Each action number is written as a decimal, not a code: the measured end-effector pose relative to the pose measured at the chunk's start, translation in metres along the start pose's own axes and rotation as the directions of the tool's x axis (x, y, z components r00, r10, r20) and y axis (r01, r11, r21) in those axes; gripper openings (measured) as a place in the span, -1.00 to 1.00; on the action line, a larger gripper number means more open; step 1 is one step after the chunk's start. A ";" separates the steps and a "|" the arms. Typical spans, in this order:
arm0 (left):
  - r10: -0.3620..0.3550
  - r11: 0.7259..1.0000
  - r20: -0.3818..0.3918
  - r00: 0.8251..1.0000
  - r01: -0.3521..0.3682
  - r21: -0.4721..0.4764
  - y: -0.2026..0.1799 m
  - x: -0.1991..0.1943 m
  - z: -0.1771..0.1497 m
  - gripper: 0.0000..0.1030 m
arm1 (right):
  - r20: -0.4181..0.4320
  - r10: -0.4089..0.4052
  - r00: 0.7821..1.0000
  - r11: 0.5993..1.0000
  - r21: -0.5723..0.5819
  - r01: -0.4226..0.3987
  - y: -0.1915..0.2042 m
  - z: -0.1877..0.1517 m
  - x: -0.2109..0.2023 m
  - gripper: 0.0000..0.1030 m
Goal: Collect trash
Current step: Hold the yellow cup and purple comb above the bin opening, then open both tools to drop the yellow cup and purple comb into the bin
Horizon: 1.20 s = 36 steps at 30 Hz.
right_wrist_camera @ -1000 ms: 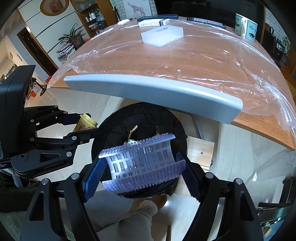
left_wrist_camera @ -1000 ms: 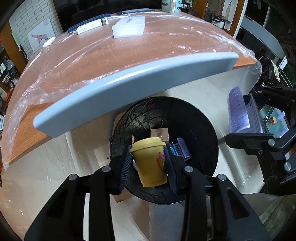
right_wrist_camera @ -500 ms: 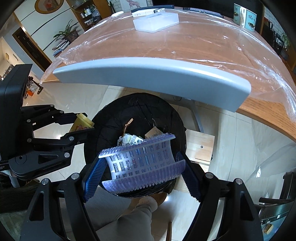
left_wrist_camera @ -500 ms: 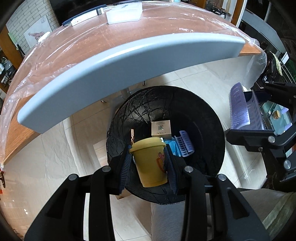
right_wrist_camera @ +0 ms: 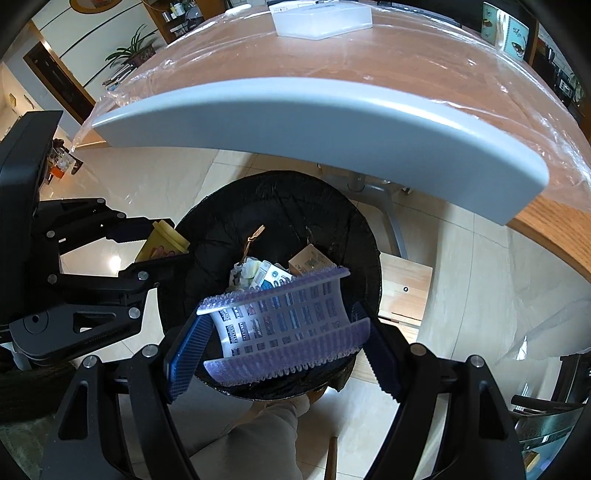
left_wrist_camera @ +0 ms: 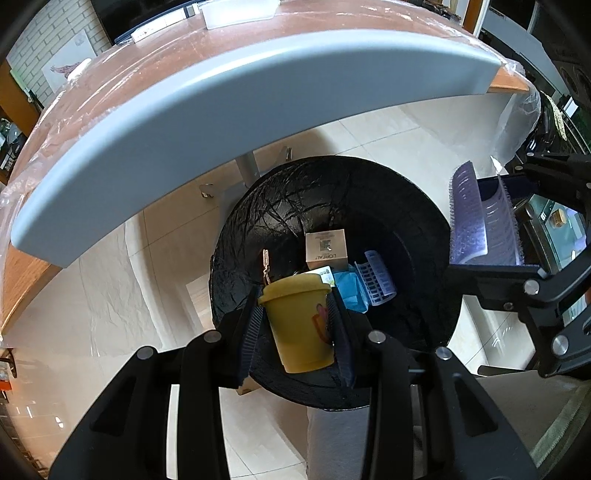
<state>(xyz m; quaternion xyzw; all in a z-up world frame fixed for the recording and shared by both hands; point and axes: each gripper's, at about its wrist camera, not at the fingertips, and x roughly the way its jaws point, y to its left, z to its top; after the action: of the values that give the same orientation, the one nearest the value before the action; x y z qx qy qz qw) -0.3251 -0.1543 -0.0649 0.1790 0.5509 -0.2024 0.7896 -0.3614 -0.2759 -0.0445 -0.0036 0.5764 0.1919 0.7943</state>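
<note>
My left gripper (left_wrist_camera: 295,325) is shut on a yellow lidded cup (left_wrist_camera: 299,325) and holds it above the near rim of a black-lined trash bin (left_wrist_camera: 295,206) on the floor. My right gripper (right_wrist_camera: 284,339) is shut on a translucent purple plastic tray (right_wrist_camera: 284,328), held over the bin's (right_wrist_camera: 343,218) near rim. The right gripper with its tray (left_wrist_camera: 480,225) shows at the right of the left wrist view. The left gripper with the cup (right_wrist_camera: 162,243) shows at the left of the right wrist view. In the bin lie a small carton (left_wrist_camera: 327,249), a purple tray piece (left_wrist_camera: 376,284) and blue paper.
A wooden table (left_wrist_camera: 332,22) under clear plastic film, with a grey front edge (left_wrist_camera: 221,110), overhangs the bin. A white box (right_wrist_camera: 321,20) lies on it. A wooden block (right_wrist_camera: 406,288) sits on the tiled floor beside the bin. A person's leg (right_wrist_camera: 258,435) is below.
Both grippers have moved down and forward over the bin with their loads still held. The bin's contents have come more into view.
</note>
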 end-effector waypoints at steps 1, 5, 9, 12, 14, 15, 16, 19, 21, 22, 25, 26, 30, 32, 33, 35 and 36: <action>0.001 1.000 -0.002 1.000 -0.001 0.001 0.000 0.000 0.000 -0.26 | -0.004 -0.001 1.000 1.000 0.002 0.001 0.000 0.000 0.002 0.48; 0.001 1.000 -0.011 1.000 -0.001 -0.001 0.003 0.005 0.000 -0.26 | -0.015 -0.003 1.000 1.000 0.006 0.003 -0.001 -0.001 0.006 0.49; 0.002 1.000 -0.018 1.000 -0.002 0.003 0.003 0.008 0.000 -0.26 | -0.021 -0.005 1.000 1.000 0.012 0.005 -0.002 -0.001 0.009 0.48; 0.003 1.000 -0.021 1.000 -0.003 0.007 0.004 0.008 0.001 -0.26 | -0.023 -0.005 1.000 1.000 0.017 0.005 -0.003 0.000 0.010 0.48; 0.003 1.000 -0.022 1.000 -0.003 0.008 0.004 0.008 0.002 -0.26 | -0.025 -0.007 1.000 1.000 0.017 0.007 -0.004 0.000 0.011 0.48; 0.004 1.000 -0.022 1.000 -0.003 0.009 0.004 0.008 0.002 -0.26 | -0.026 -0.007 1.000 1.000 0.017 0.008 -0.004 0.000 0.012 0.48; 0.004 1.000 -0.022 1.000 -0.004 0.009 0.004 0.008 0.002 -0.26 | -0.027 -0.008 1.000 1.000 0.017 0.008 -0.004 0.000 0.012 0.49; 0.005 1.000 -0.024 1.000 -0.005 0.009 0.005 0.009 0.003 -0.26 | -0.029 -0.009 1.000 1.000 0.018 0.009 -0.004 0.000 0.014 0.48; 0.005 1.000 -0.024 1.000 -0.005 0.009 0.004 0.009 0.003 -0.26 | -0.028 -0.009 1.000 1.000 0.017 0.009 -0.004 0.000 0.014 0.48; 0.006 1.000 -0.025 1.000 -0.005 0.010 0.005 0.010 0.004 -0.26 | -0.028 -0.009 1.000 1.000 0.018 0.010 -0.004 0.000 0.014 0.49; 0.007 1.000 -0.027 1.000 -0.007 0.013 0.005 0.010 0.005 -0.26 | -0.030 -0.010 1.000 1.000 0.021 0.010 -0.005 -0.001 0.015 0.49; 0.008 1.000 -0.028 1.000 -0.007 0.014 0.005 0.011 0.005 -0.26 | -0.030 -0.010 1.000 1.000 0.022 0.011 -0.006 -0.002 0.015 0.49; 0.006 1.000 -0.025 1.000 -0.006 0.015 0.005 0.011 0.006 -0.26 | -0.032 -0.015 0.999 0.999 0.028 0.016 -0.008 -0.002 0.016 0.49; 0.003 1.000 -0.029 1.000 -0.003 0.020 0.004 0.012 0.006 -0.21 | -0.034 -0.016 0.999 0.999 0.036 0.017 -0.011 -0.001 0.017 0.49; 0.011 1.000 -0.032 0.999 -0.010 0.024 0.004 0.012 0.007 0.02 | -0.034 -0.016 0.999 0.999 0.046 0.017 -0.013 -0.001 0.017 0.50; 0.028 0.999 -0.018 0.999 -0.027 0.030 0.003 0.010 0.007 0.20 | -0.039 -0.016 0.999 0.998 0.064 0.019 -0.016 -0.001 0.019 0.50; 0.023 0.999 -0.018 1.000 -0.022 0.031 0.003 0.010 0.008 0.20 | -0.043 -0.018 0.999 0.997 0.077 0.021 -0.018 -0.001 0.020 0.50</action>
<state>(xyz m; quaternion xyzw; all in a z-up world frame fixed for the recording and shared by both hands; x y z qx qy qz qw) -0.3143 -0.1567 -0.0715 0.1990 0.5528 -0.2003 0.7840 -0.3515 -0.2871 -0.0668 0.0175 0.5998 0.1616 0.7835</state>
